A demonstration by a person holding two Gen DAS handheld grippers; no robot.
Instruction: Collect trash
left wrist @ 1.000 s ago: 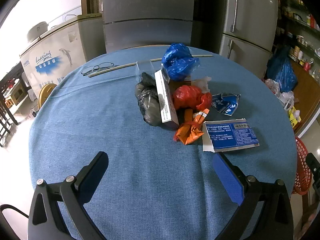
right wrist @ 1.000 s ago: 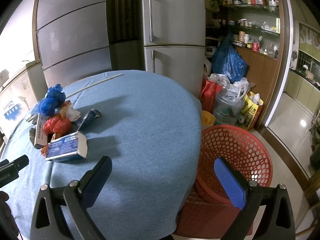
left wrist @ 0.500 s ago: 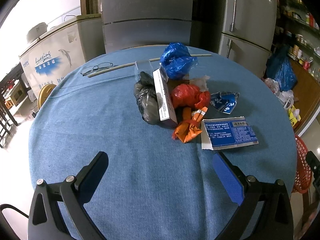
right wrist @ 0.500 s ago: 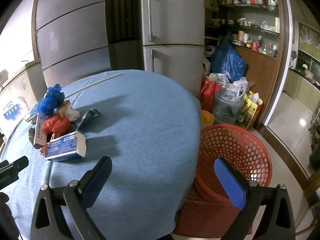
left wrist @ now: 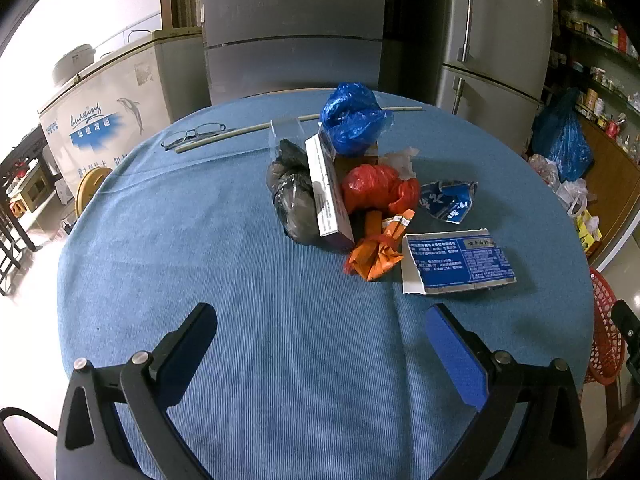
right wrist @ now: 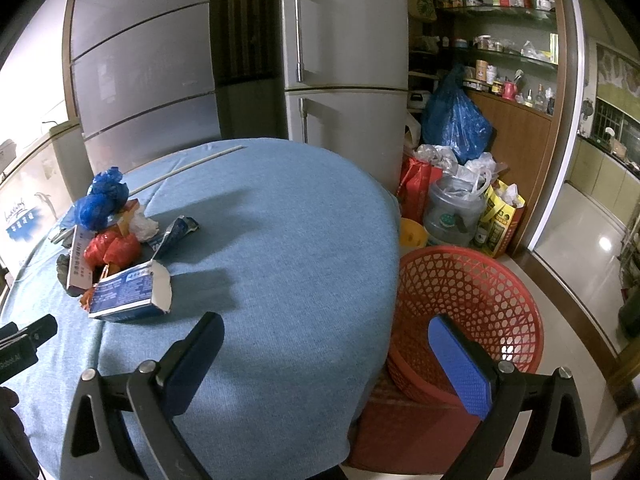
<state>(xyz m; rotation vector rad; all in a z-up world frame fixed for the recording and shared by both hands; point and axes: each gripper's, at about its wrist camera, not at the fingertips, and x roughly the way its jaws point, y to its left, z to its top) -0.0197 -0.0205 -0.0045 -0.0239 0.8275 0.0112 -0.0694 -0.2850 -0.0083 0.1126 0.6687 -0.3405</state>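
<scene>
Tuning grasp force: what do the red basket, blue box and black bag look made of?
Red basket: looks like rigid moulded plastic, open lattice weave, slight gloss.
Blue box: thin printed cardboard, torn white edge, matte.
Black bag: thin plastic film, crumpled, glossy highlights.

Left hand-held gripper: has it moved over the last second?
Yes, slightly. In the left wrist view the trash pile and the refrigerator have slid a little leftward and down, so the open left hand-held gripper has shifted or turned slightly.
</scene>
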